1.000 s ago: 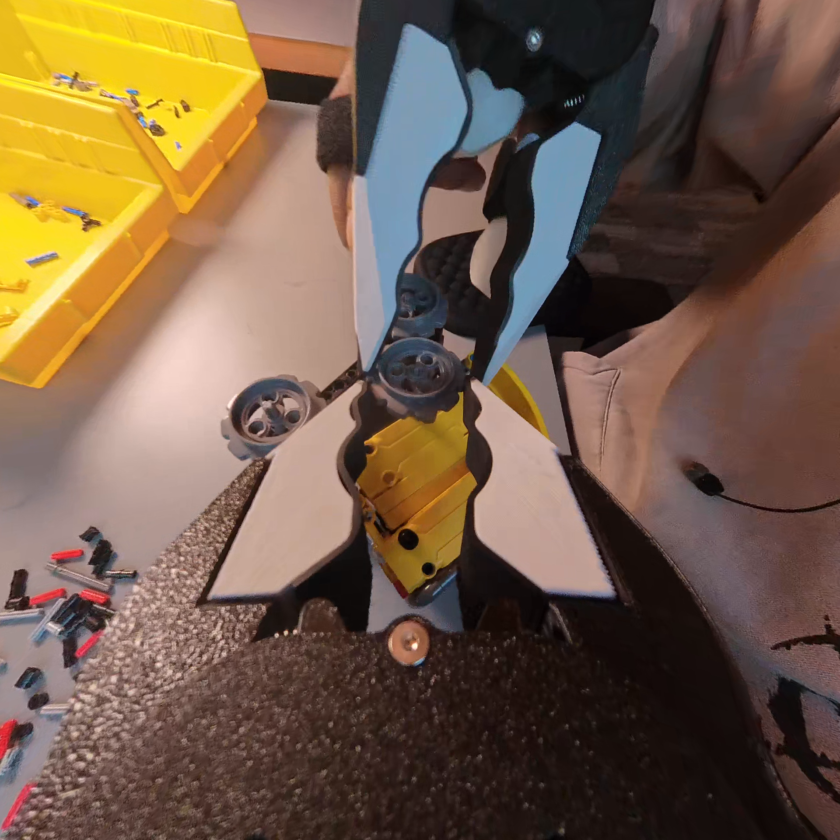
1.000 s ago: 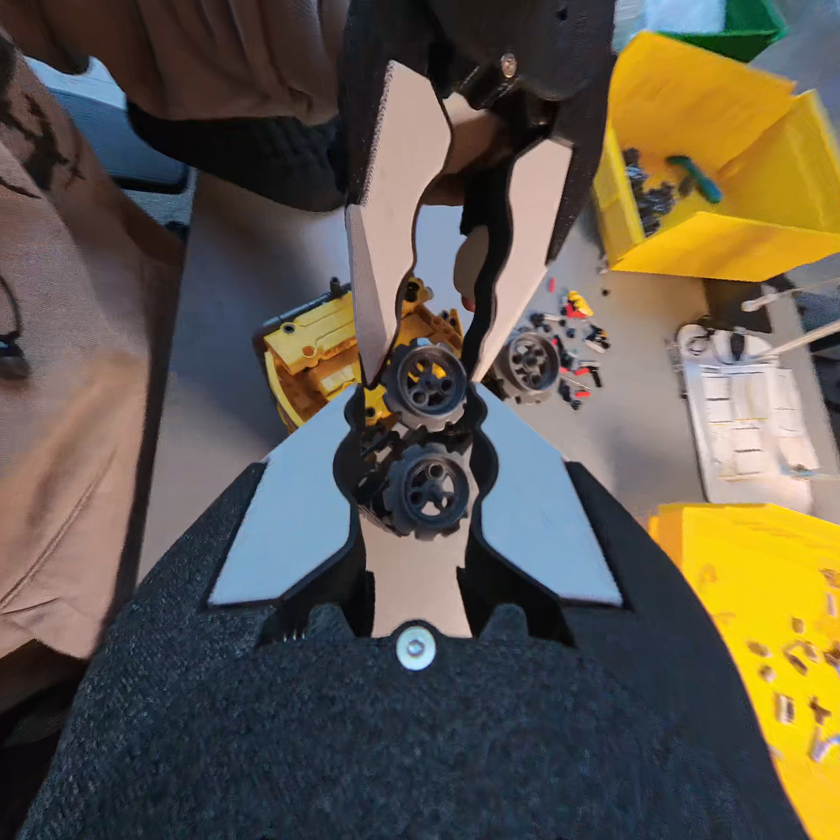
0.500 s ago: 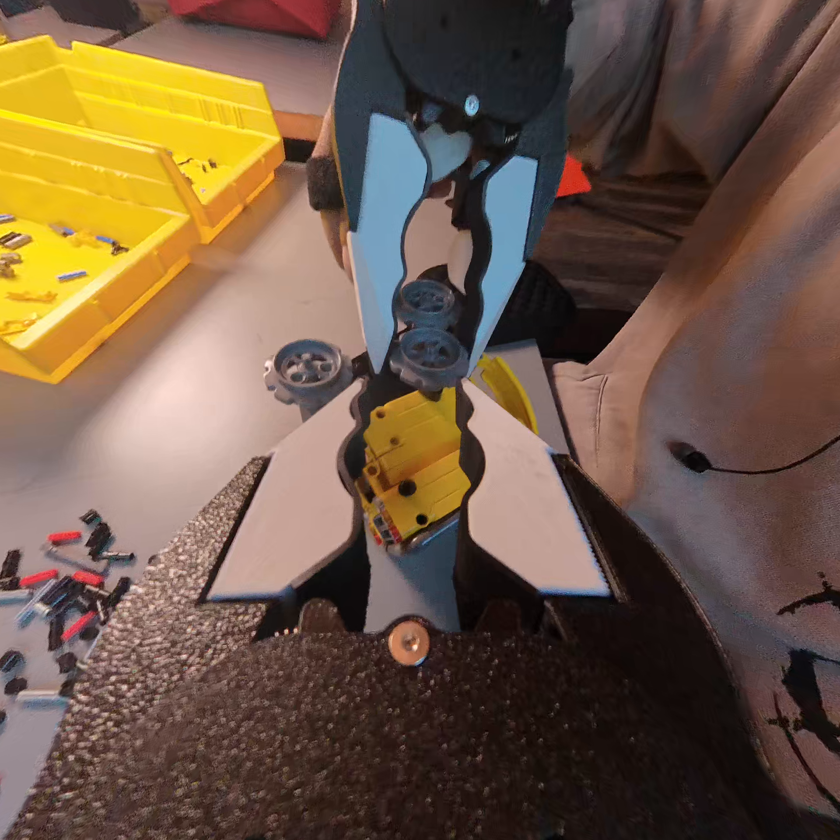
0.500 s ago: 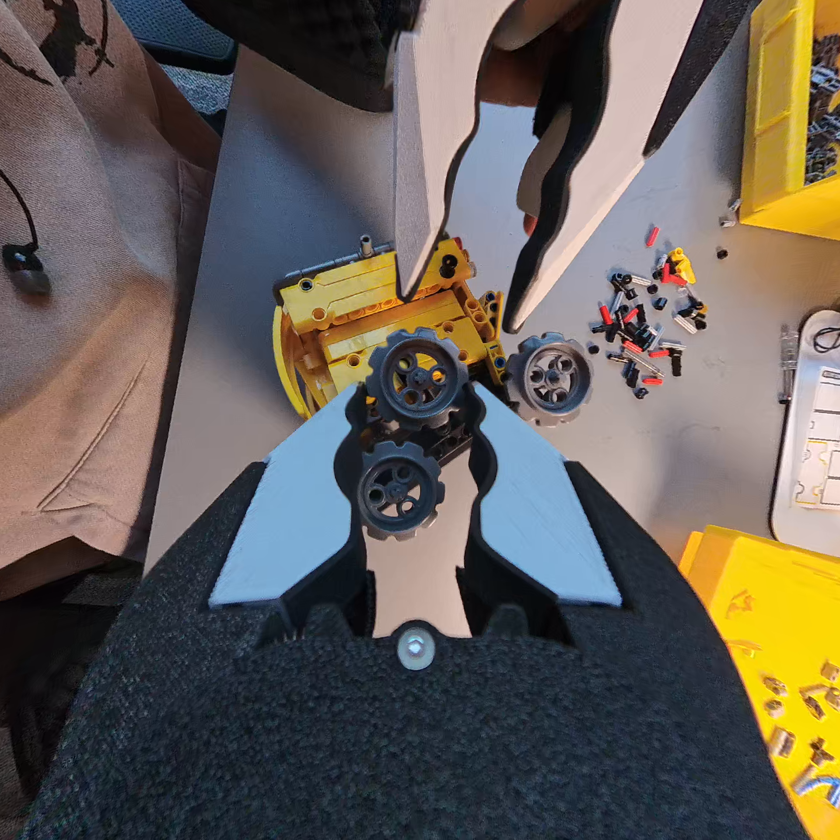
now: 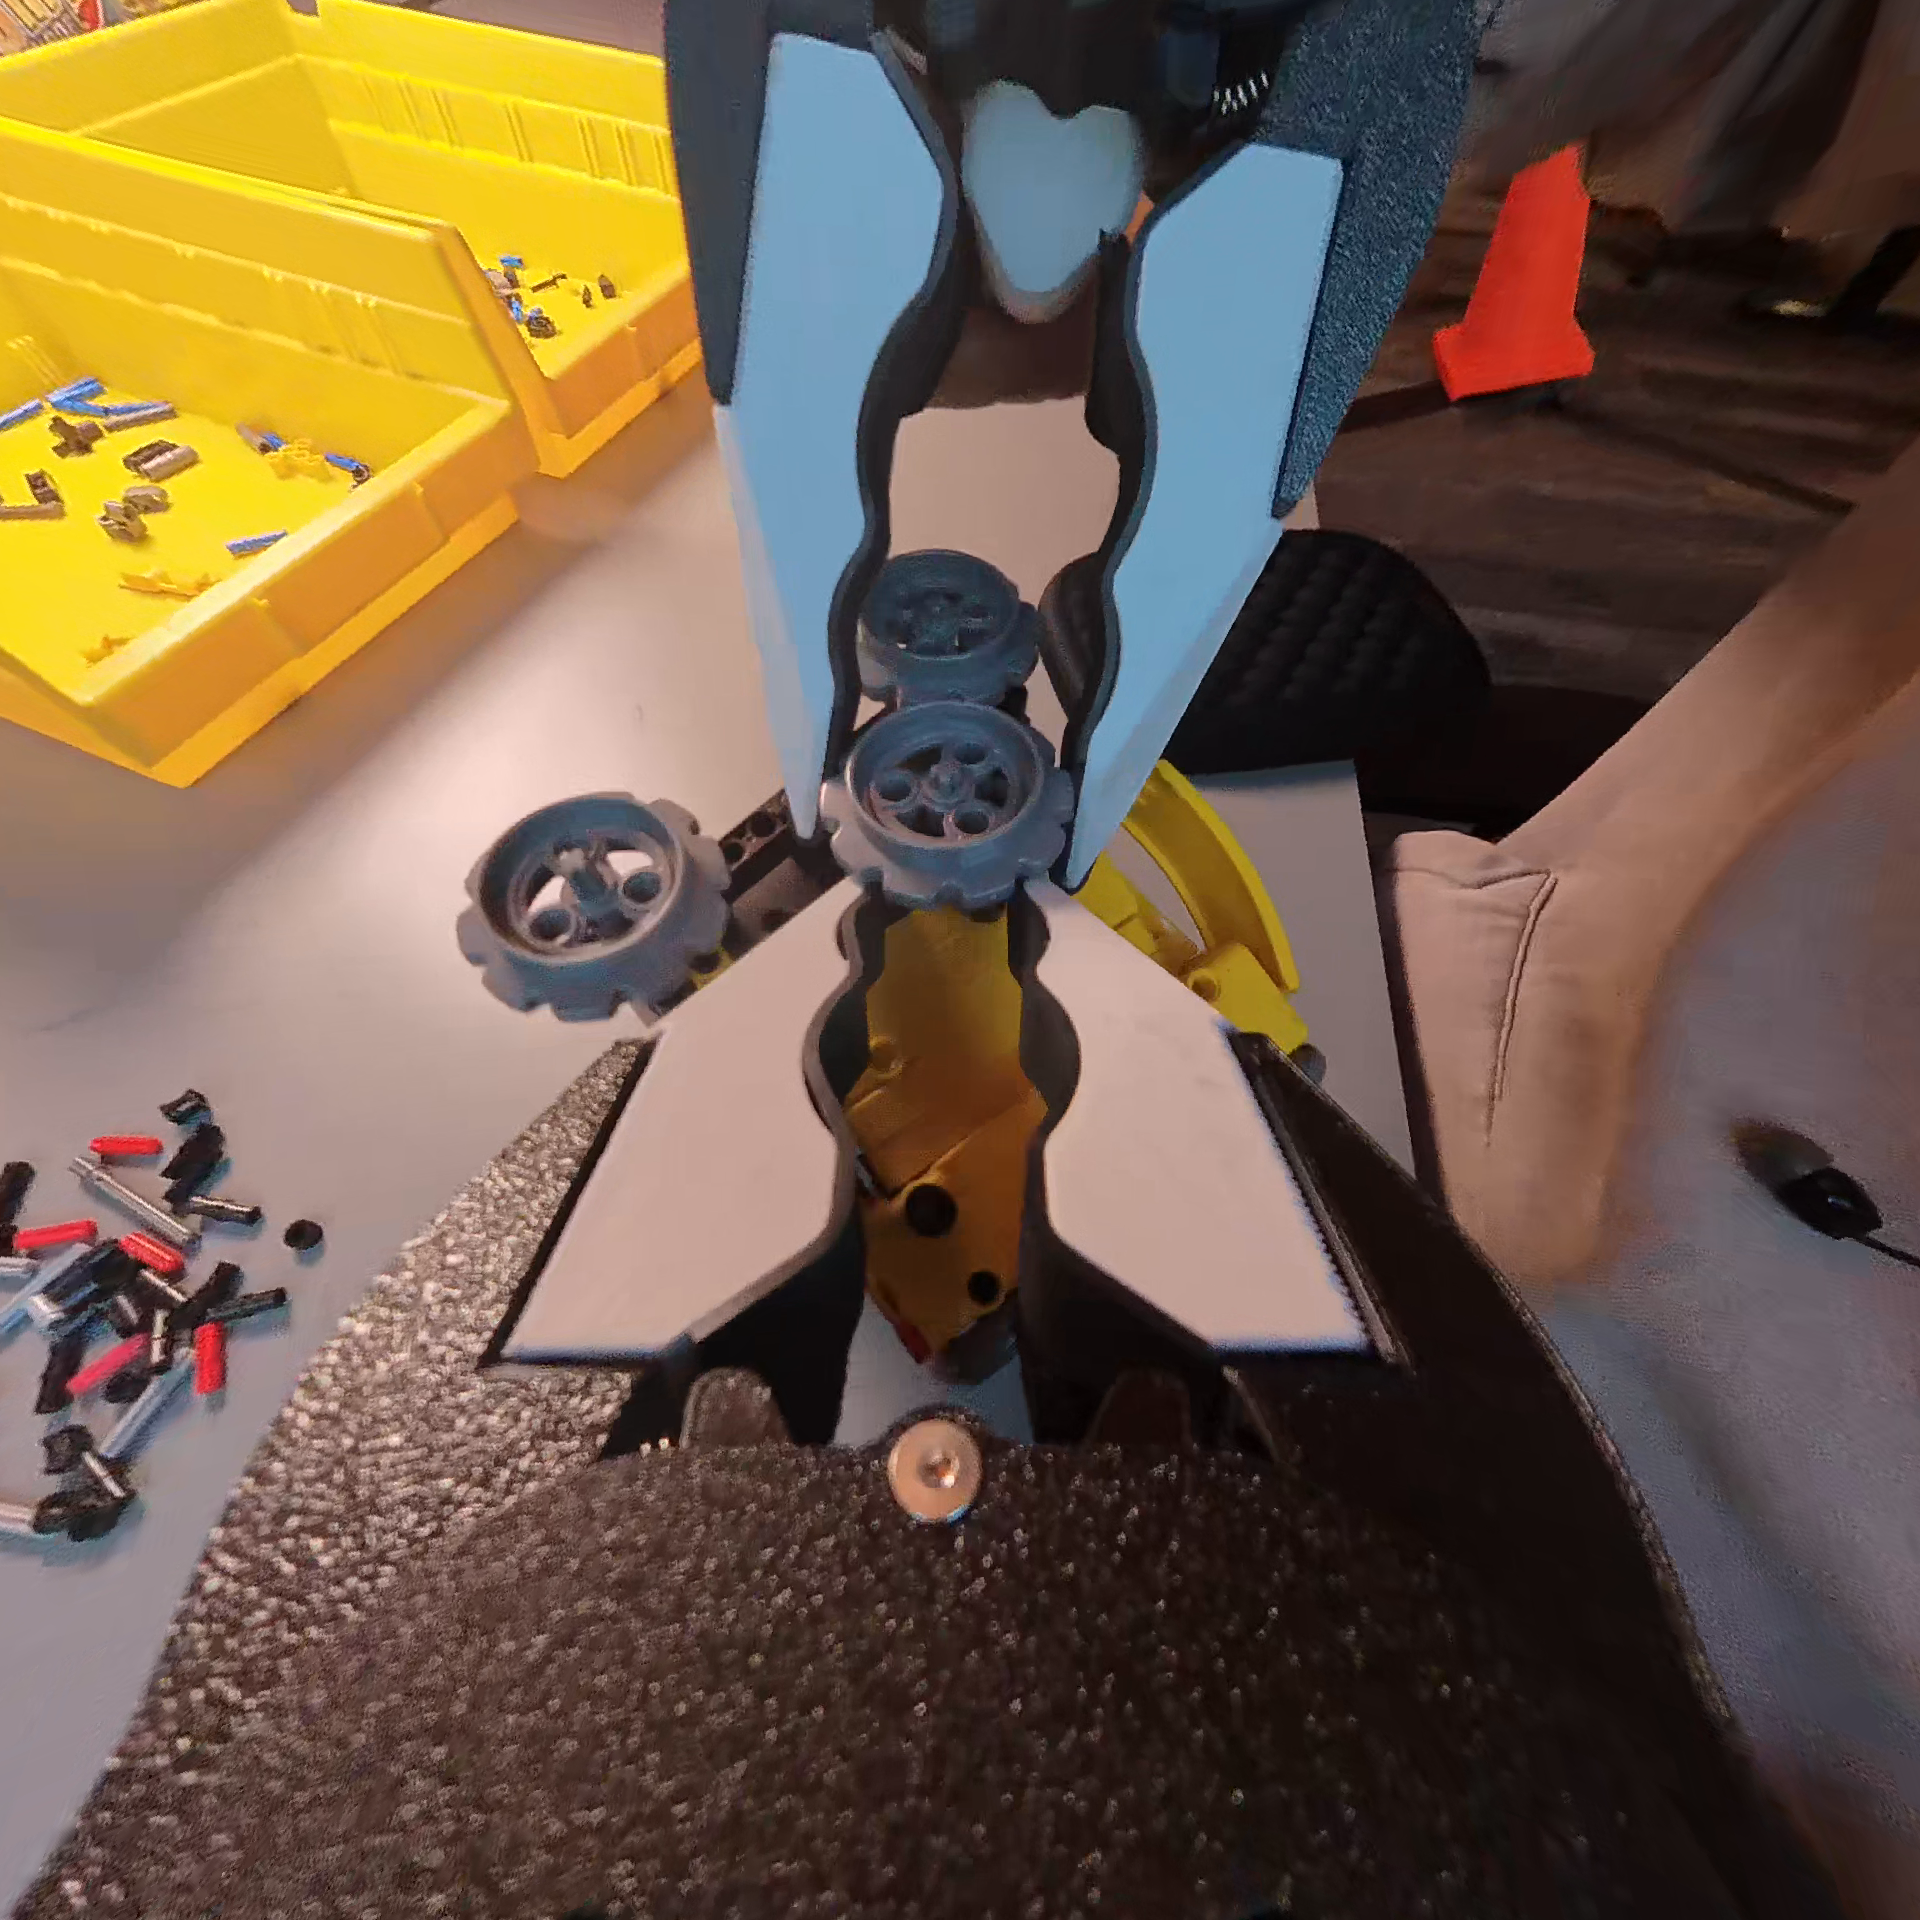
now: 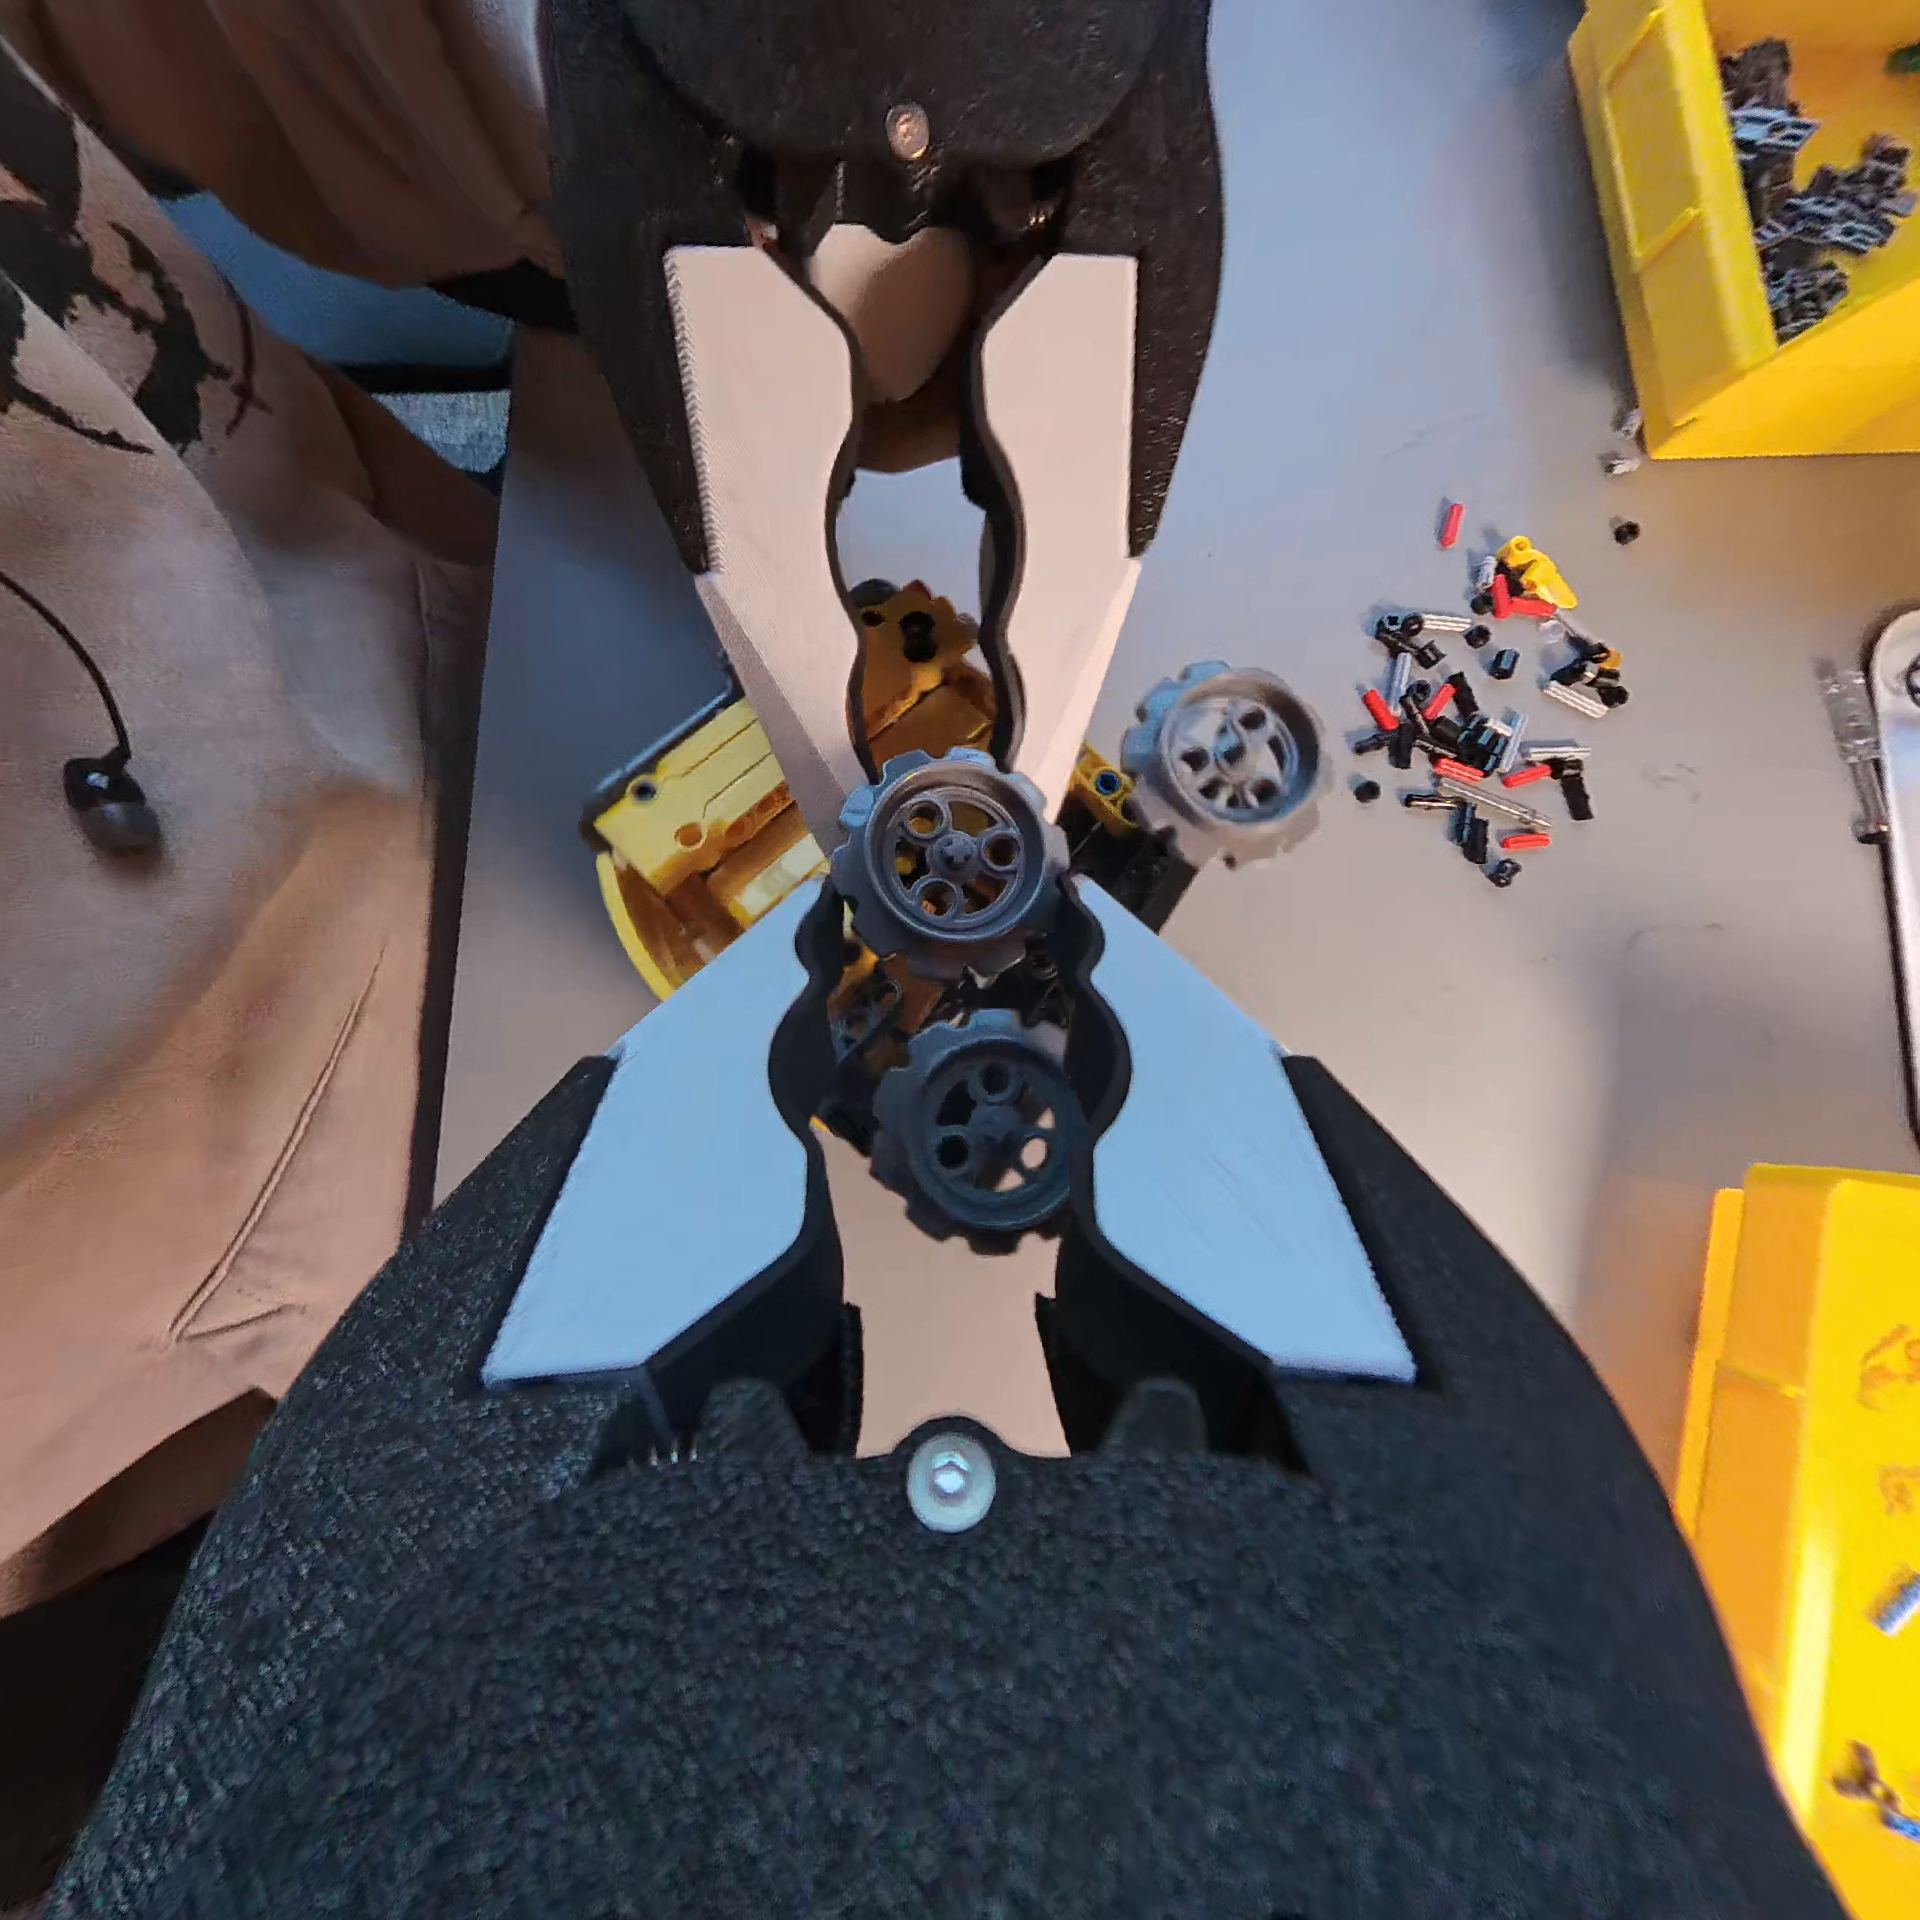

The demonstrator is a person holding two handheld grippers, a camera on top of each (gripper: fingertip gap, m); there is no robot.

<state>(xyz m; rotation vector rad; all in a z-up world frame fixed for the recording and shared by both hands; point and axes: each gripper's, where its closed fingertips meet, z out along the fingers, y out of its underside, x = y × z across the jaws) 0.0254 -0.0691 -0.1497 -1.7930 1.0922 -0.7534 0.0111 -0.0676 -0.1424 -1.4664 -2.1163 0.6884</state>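
Observation:
A yellow brick-built model [image 5: 940, 1143] with toothed grey wheels sits low over the grey table [image 5: 312, 935]. My left gripper [image 5: 945, 912] is shut on the model's yellow body. My right gripper [image 5: 940, 854] comes in from opposite and is shut on the front wheel [image 5: 945, 805], with a second wheel [image 5: 935, 623] between its fingers. A third wheel [image 5: 592, 904] sticks out to the side. In the right wrist view my right gripper [image 6: 951, 896] grips that front wheel [image 6: 951, 862]. The left gripper [image 6: 940, 805] holds the yellow body [image 6: 914, 665] there.
Yellow parts bins [image 5: 260, 436] stand at the back left, with more of them in the right wrist view [image 6: 1766, 260]. A pile of small red, black and grey pins [image 5: 114, 1309] lies on the table. A person's tan sleeve [image 5: 1662, 1039] is close on the right. An orange cone [image 5: 1517, 291] stands beyond. My left and right fingertips are right by each other.
Both grippers keep their hold. The two grippers and the model have swung so that they now face each other in line. The bins and the pin pile have shifted in view.

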